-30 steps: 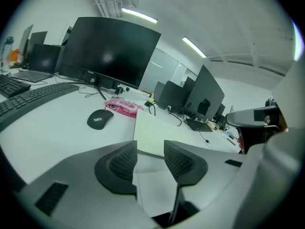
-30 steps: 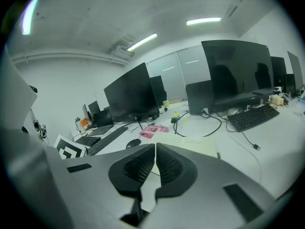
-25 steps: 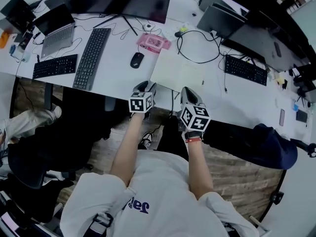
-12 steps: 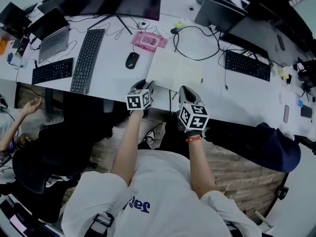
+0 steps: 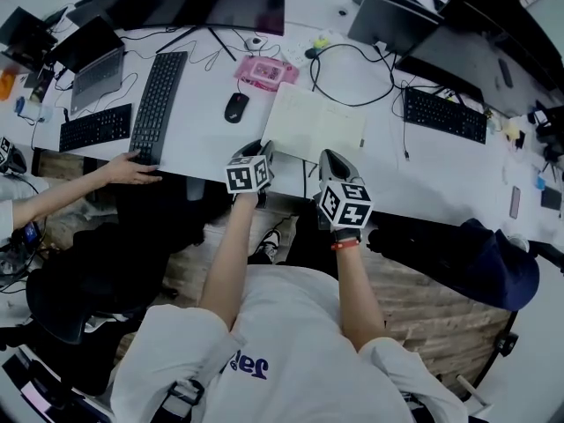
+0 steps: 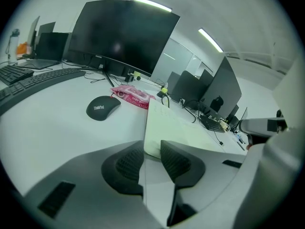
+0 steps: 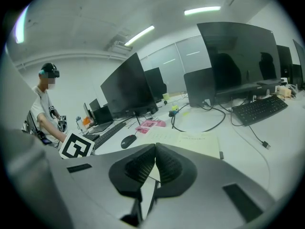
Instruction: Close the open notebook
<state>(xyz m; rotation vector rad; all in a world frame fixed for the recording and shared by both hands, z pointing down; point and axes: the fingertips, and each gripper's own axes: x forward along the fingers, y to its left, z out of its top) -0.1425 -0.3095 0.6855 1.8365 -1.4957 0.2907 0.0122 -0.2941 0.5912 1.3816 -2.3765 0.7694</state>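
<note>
The person in the white shirt stands at the near edge of the white desk (image 5: 204, 135) with both forearms stretched forward and a tool in each hand. The left gripper (image 6: 152, 149) hangs just over the desk edge with its jaws a little apart, a narrow slot between the ribbed pads and nothing in it. The right gripper (image 7: 155, 149) sits beside it, its jaws pressed together at the tips and holding nothing. Just ahead of both lies the notebook (image 5: 317, 123), open and flat on the desk with its pale pages up, its near corner right in front of the left gripper's jaws; neither tool touches it. To the left of the notebook rests a black mouse (image 5: 235, 107), and off at the desk's left edge another person's hand (image 5: 132, 170) rests by the near end of a long black keyboard (image 5: 157, 104). Beyond the mouse lies a pink packet (image 5: 267, 73), and to its right a black cable (image 5: 352, 82) loops past the notebook's far edge. A large dark monitor (image 6: 119, 37) stands at the back.
</note>
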